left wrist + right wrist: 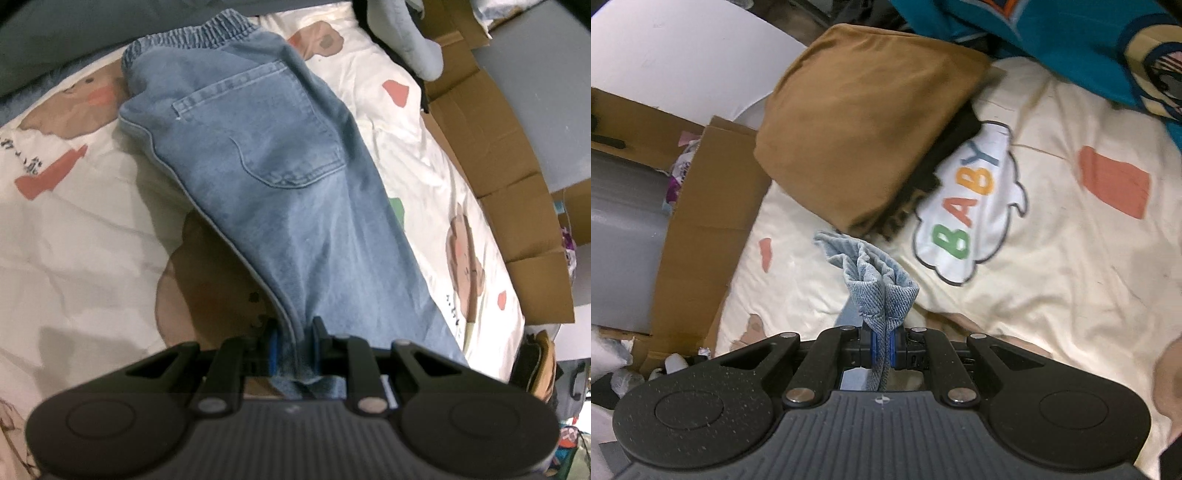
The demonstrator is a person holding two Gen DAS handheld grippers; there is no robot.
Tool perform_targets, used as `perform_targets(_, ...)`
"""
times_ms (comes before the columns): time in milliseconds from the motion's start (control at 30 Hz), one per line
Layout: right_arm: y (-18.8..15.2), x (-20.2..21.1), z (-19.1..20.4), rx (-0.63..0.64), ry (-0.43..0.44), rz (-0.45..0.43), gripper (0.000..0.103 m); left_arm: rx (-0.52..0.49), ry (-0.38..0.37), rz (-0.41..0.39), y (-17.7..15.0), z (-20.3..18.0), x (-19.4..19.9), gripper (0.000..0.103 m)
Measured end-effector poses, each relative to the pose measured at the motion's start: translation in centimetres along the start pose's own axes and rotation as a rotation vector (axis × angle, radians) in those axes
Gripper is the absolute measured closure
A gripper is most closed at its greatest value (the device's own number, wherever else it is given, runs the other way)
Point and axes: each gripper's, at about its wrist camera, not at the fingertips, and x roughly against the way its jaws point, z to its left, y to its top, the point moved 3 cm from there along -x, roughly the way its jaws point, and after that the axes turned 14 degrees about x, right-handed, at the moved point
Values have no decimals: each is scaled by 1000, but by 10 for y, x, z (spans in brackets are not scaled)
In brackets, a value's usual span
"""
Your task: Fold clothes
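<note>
Cream cartoon-print bedsheet (424,155) carries blue jeans (266,155); left tongs (293,345) and right tongs (882,343) each pinch what looks like a hem.

1 pr jeans (280,177), 1 brown folded item (864,122), maybe 2 cardboard boxes (517,192).

Cream cartoon-print bedsheet (417,147) covering bed; flattened cardboard (491,122) along right edge; grey floor (546,92) beyond, far right.
</note>
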Motion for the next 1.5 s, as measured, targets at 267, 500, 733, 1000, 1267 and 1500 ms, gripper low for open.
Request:
perform_targets(267, -23, -4, -40, 8, -41, 60, 98, 1, 23, 7, -12, 9, -1, 85)
perform_targets(500, -40, -20, -70, 10, -65, 109, 98, -13, 62, 14, -13, 14, -11, 85)
perform_targets(733, -49, -37, -87, 22, -65, 132, 97, -7, 106, 21, -17, 24, -37, 85)
perform_targets(1000, -35, -29, -86, 77, -106, 160, 72, 29, 118, 32, -19, 29, -37, 78)
perform_targets(1267, -5, -11, -71, 191, -89, 89, 63, -98, 139, -55, 1, 4, 9, 78)
perform_targets(1500, 15, -21, -47, 327, -50, 63, 63, -199, 149, -95, 23, -30, 4, 76)
